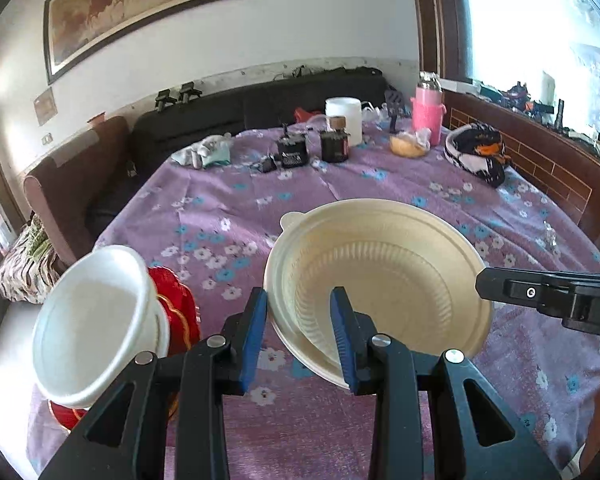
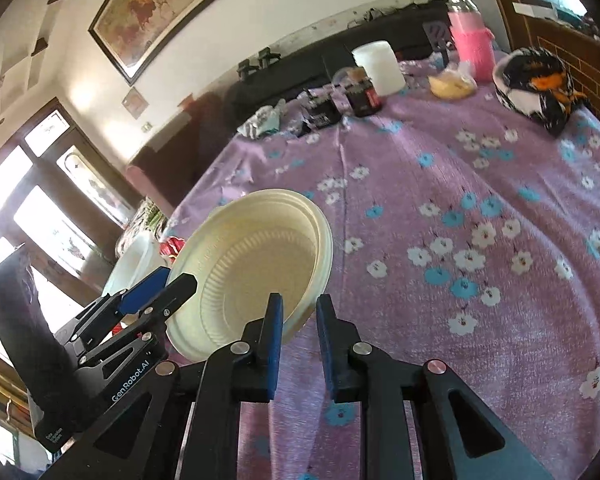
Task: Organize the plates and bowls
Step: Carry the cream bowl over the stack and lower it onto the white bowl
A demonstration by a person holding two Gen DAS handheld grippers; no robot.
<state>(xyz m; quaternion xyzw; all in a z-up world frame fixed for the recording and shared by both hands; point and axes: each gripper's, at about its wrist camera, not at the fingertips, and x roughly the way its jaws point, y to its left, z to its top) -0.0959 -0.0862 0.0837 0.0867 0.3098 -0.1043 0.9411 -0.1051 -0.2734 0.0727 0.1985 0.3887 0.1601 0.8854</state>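
– Between the fingers of the left gripper (image 1: 298,300), what is there?

– The near rim of the cream bowl (image 1: 380,264). One blue pad sits outside the wall and the other inside, clamped on it. The bowl is tilted, its far side raised off the purple flowered cloth (image 1: 228,216) on the counter.

– And the right gripper (image 2: 298,304)?

– Its fingers are drawn close together, with only a narrow slot showing cloth. The bowl's edge runs just beside its left finger; I cannot tell whether they touch.

– Anything beside the bowl?

– To the left, at the counter's edge, is a white bowl (image 1: 96,320). It leans on a red plate (image 1: 182,320), apart from the cream one.

– Farther back?

– Well apart, along the far side, are two black boxes (image 1: 334,146), a white cup (image 1: 344,118), a pink flask (image 1: 427,114) and a black, white and orange cap (image 1: 478,152). Behind them a framed painting (image 1: 140,4) hangs on the wall.
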